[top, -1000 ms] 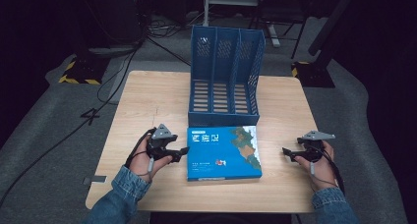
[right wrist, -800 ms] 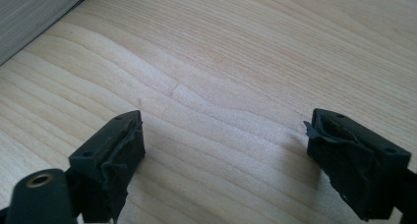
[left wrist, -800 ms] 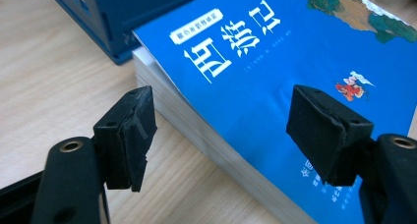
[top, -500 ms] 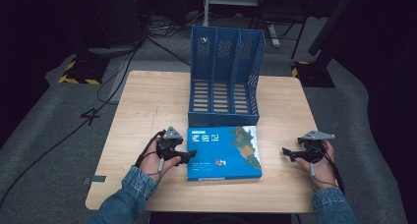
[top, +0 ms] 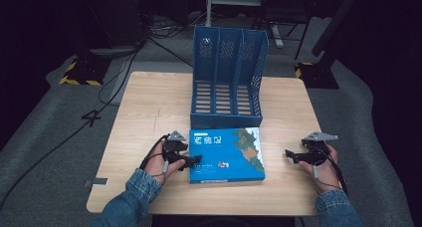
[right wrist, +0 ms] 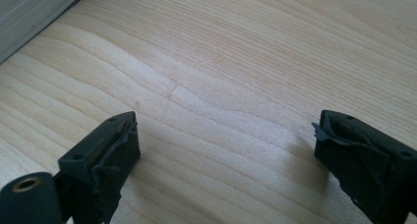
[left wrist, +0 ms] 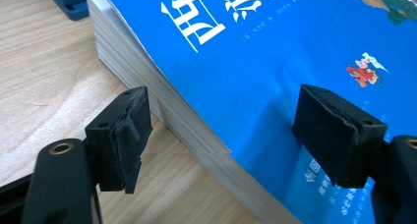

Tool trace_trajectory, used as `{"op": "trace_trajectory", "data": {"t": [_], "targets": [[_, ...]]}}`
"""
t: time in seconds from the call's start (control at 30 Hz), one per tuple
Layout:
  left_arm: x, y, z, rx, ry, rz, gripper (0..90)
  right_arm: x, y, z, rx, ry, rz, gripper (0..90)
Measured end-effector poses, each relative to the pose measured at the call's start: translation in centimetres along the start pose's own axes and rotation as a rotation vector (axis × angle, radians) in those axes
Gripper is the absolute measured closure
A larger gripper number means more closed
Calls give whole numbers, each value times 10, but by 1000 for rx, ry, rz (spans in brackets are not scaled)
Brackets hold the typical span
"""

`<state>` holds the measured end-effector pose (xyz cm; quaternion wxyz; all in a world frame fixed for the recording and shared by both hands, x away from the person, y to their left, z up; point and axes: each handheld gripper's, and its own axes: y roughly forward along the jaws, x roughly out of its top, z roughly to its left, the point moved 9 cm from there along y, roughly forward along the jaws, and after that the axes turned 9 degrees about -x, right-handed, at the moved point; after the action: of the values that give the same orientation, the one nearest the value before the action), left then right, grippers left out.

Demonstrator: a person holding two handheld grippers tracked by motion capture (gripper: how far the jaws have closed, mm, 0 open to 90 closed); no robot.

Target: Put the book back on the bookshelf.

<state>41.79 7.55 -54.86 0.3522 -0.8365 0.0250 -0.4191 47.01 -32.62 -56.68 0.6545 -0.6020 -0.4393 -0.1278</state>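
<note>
A thick book with a blue cover (top: 226,155) lies flat on the wooden table (top: 149,112), just in front of a blue file rack (top: 226,82). My left gripper (top: 191,161) is at the book's left edge, open, and its jaws have just been opening. In the left gripper view (left wrist: 221,130) it straddles that edge. One pad (left wrist: 120,135) is over the table beside the pages and the other pad (left wrist: 334,130) is over the book cover (left wrist: 255,62). My right gripper (top: 291,155) (right wrist: 223,155) hovers over bare wood to the right of the book. It is open and has just been opening, with nothing between the jaws.
The rack has three upright compartments and stands at the table's middle back. The book's page edge (right wrist: 29,17) shows at the top left of the right gripper view. Cables and dark stands lie on the floor beyond the table.
My left hand has moved right and down to the book's left edge. The right hand has stayed in place.
</note>
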Motion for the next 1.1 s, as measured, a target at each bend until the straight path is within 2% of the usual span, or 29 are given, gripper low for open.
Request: {"op": "trace_trajectory", "data": {"t": [0.13, 0.4, 0.43, 0.63, 0.7, 0.8, 0.83, 0.87, 0.93, 1.0, 1.1], "targets": [[0, 1, -1, 5, 4, -3, 210, 0, 0, 0, 0, -1, 0, 103], [2, -2, -4, 54, 82, 4, 230, 0, 0, 0, 1, -1, -1, 104], [3, -3, -4, 59, 100, 5, 243, 0, 0, 0, 0, -1, -1, 105], [8, -10, -7, 80, 140, -20, 319, 0, 0, 0, -1, -3, -2, 107], [9, -11, -9, 77, 146, -29, 331, 0, 0, 0, -1, -3, -2, 108], [17, -17, -14, 66, 180, -85, 343, 0, 0, 0, -1, -3, -2, 108], [17, -17, -14, 66, 180, -85, 354, 0, 0, 0, -1, -3, -2, 108], [22, -20, -18, 54, 200, -126, 361, 0, 0, 0, -1, -3, -2, 108], [27, -22, -23, 42, 227, -164, 366, 0, 0, 0, -1, -4, -2, 108], [28, -22, -26, 31, 246, -167, 382, 0, 0, 0, -1, -3, -2, 108], [26, -17, -28, 36, 272, -144, 374, 0, 0, 0, -1, -3, -2, 108]]}}
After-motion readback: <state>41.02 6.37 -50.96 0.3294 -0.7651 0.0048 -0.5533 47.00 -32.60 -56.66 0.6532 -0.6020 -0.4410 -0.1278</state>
